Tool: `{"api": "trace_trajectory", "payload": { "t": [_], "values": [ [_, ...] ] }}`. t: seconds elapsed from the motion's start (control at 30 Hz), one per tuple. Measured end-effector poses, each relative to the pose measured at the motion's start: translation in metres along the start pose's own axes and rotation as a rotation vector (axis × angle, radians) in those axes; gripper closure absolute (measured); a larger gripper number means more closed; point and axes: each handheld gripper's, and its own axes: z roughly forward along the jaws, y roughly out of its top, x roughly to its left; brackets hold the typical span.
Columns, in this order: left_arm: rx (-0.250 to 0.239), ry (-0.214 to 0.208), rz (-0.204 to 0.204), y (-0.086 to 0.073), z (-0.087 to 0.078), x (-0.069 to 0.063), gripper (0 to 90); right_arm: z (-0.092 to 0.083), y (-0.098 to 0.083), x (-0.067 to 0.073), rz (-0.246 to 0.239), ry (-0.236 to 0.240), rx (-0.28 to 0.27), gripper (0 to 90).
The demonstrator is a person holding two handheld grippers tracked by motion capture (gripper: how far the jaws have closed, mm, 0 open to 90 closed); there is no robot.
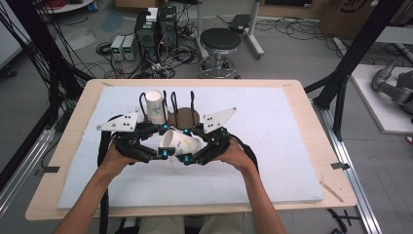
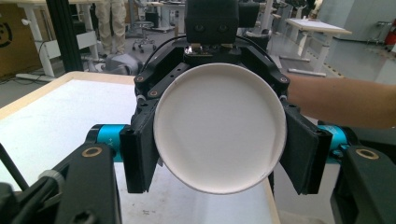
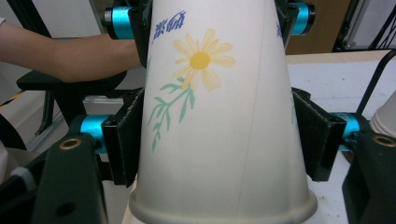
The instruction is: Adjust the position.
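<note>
White paper cup [image 1: 179, 142] lies sideways above the table [image 1: 302, 146], pinched between both grippers: left gripper [image 1: 163, 154] clamps the base end, right gripper [image 1: 187, 158] presses its pads near the rim. Yellow daisy print.

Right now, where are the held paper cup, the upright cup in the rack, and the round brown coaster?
held paper cup [image 1: 179, 143], high view, its side wall.
upright cup [image 1: 156, 108], high view, its side.
round brown coaster [image 1: 184, 117], high view, its top face.
</note>
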Motion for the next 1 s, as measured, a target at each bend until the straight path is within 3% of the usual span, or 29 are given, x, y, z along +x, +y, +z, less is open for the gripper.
{"api": "trace_trajectory", "payload": {
  "t": [0.43, 0.5, 0.6, 0.7, 0.8, 1.0],
  "values": [
    [-0.003, 0.004, 0.016, -0.0019, -0.0005, 0.0005, 35.1, -0.0016, 0.0004, 0.0003, -0.01, -0.017, 0.009, 32.2],
    [-0.016, 0.004, 0.029, -0.0019, -0.0014, 0.0005, 30.5, -0.0024, 0.0001, 0.0, -0.007, -0.023, 0.012, 32.1],
    [-0.034, 0.041, 0.031, -0.0012, -0.0021, 0.001, 15.4, -0.0039, -0.0001, -0.0006, 0.001, -0.034, 0.012, 32.1],
    [-0.061, 0.063, 0.075, -0.0022, -0.0034, 0.0021, 3.4, -0.0048, 0.0001, -0.0007, -0.004, -0.036, 0.008, 32.1],
    [-0.069, 0.07, 0.084, -0.0022, -0.0058, 0.003, 1.7, -0.0052, 0.0001, -0.0008, -0.01, -0.043, 0.009, 32.1],
    [-0.023, 0.081, 0.067, -0.0018, -0.0065, 0.0025, 1.7, -0.0068, 0.0002, -0.0003, -0.008, -0.049, 0.01, 32.1]
  ]
}}
